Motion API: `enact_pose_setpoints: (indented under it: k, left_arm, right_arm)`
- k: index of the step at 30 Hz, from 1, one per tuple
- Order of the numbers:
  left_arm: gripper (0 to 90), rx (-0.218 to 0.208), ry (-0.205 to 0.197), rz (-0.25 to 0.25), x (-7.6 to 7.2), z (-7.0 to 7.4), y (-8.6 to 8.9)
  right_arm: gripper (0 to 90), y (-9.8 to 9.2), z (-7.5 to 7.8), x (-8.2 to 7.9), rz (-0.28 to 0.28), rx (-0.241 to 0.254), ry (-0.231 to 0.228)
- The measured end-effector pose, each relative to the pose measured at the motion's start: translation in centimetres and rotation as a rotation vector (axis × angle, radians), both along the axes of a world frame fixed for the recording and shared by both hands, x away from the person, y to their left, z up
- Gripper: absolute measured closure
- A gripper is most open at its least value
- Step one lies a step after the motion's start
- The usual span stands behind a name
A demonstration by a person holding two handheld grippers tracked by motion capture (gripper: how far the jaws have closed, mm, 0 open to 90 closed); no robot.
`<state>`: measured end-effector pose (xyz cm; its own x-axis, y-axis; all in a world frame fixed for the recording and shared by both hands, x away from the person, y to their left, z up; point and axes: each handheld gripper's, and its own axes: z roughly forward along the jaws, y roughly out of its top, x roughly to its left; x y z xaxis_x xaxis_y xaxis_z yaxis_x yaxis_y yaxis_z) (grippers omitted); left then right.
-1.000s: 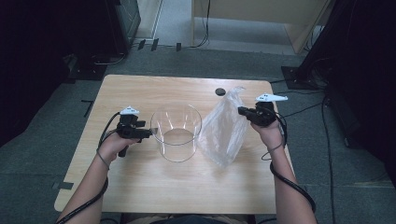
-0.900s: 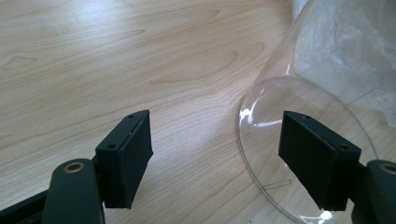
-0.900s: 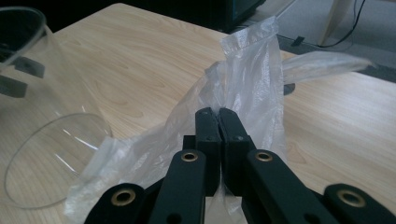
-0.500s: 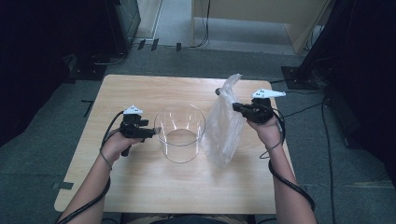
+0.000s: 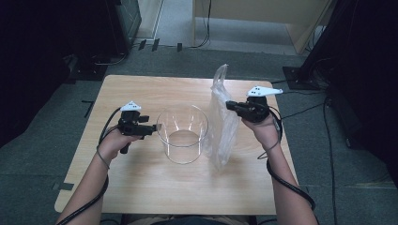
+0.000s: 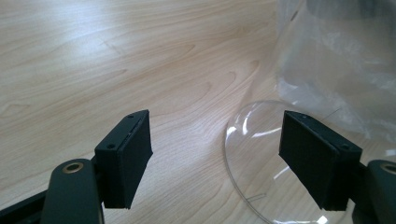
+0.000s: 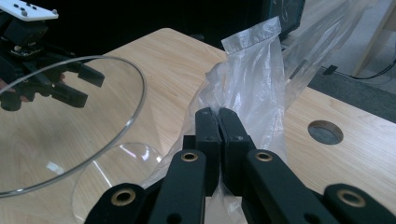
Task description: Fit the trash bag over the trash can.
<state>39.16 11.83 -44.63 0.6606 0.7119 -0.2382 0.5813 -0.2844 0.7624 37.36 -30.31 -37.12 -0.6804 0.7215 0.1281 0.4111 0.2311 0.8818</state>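
Clear plastic bag (image 5: 221,126) pinched in right tool (image 5: 228,105), beside glass bowl (image 5: 182,133); left tool (image 5: 157,127) wide.

Right tool (image 7: 218,116): jaws pressed together on thin clear plastic bag (image 7: 254,74)
Bag: rises crumpled above the jaws
Glass container (image 7: 70,126): at left, on wooden surface (image 7: 173,60)
Left tool (image 7: 74,84): behind glass rim, jaws apart

Glass bowl (image 5: 182,133) between tools, bag (image 5: 221,126) alongside

1 overhead view, 2 close claw-mounted, shared table (image 5: 141,187)
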Motion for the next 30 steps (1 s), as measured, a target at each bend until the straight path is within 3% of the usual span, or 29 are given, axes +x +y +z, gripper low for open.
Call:
enact_pose_setpoints:
  k: [7, 9, 14, 20, 26, 30]
  left_arm:
    - [24.7, -0.007, -0.003, -0.023, -0.4, 1.6, 0.5]
    - [25.7, 0.013, -0.012, -0.033, -0.5, 2.0, 0.7]
    - [25.7, 0.012, -0.033, -0.061, -1.0, 3.7, 0.7]
    - [27.7, 0.107, -0.061, -0.091, -1.2, 5.3, 0.2]
    - [27.0, 0.01, -0.051, -0.096, -0.9, 6.8, 0.5]
    - [26.2, -0.021, -0.083, -0.124, -1.2, 7.7, -0.5]
  right_arm:
    - [88.8, 0.9, 0.6, -0.3, 0.028, -0.003, -0.006]
    - [88.8, 1.2, 0.6, -0.3, 0.031, -0.005, -0.004]
    - [88.9, 1.4, 0.5, 0.0, 0.035, -0.01, 0.031]
    - [88.9, 1.7, 1.5, 0.3, 0.046, -0.02, 0.03]
    - [88.9, 2.3, 2.7, 0.9, 0.064, -0.025, 0.018]
    - [88.8, 3.1, 3.2, 0.9, 0.081, 0.006, -0.013]
